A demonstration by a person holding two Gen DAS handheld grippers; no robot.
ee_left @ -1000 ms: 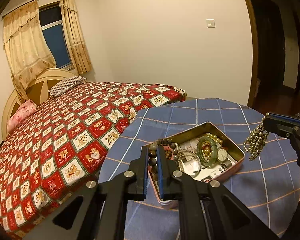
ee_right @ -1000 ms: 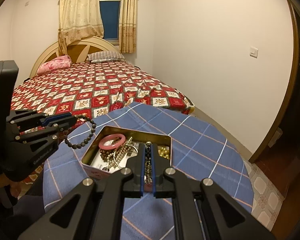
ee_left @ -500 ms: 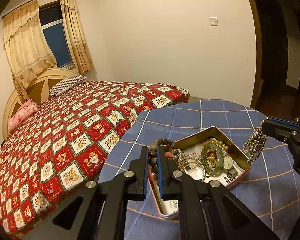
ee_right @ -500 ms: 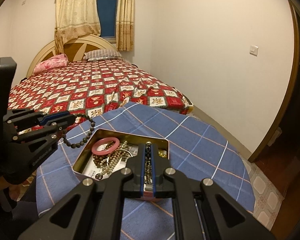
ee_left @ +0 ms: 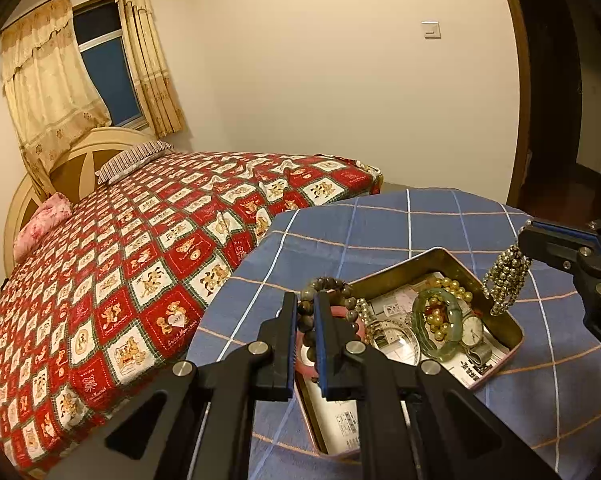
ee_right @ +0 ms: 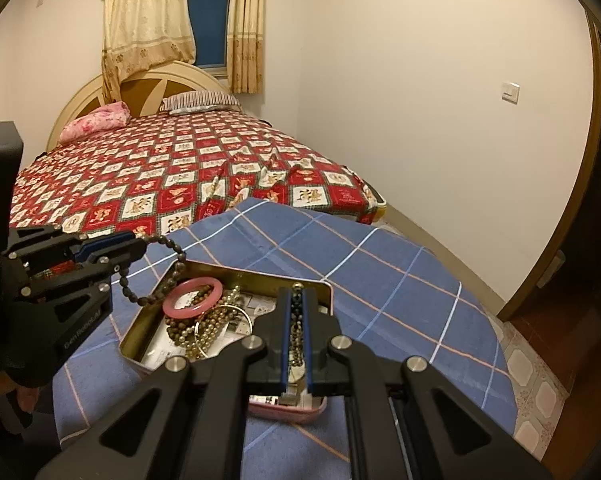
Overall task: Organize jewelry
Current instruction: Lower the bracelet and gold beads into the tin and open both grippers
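Jewelry tin [ee_left: 440,256] sits open on the blue checked tablecloth [ee_left: 380,224], printed paper inside, text illegible. Left gripper [ee_left: 305,308] pinches a dark bead bracelet [ee_left: 324,284]; right gripper [ee_right: 297,304] pinches a brassy bead strand [ee_left: 504,280].

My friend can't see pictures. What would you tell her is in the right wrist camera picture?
The right gripper pinches a strand of small beads above an open tin of jewelry on a blue checked tablecloth. At left, the left gripper holds a dark bead bracelet by the tin's corner. Behind is a bed with a red quilt.
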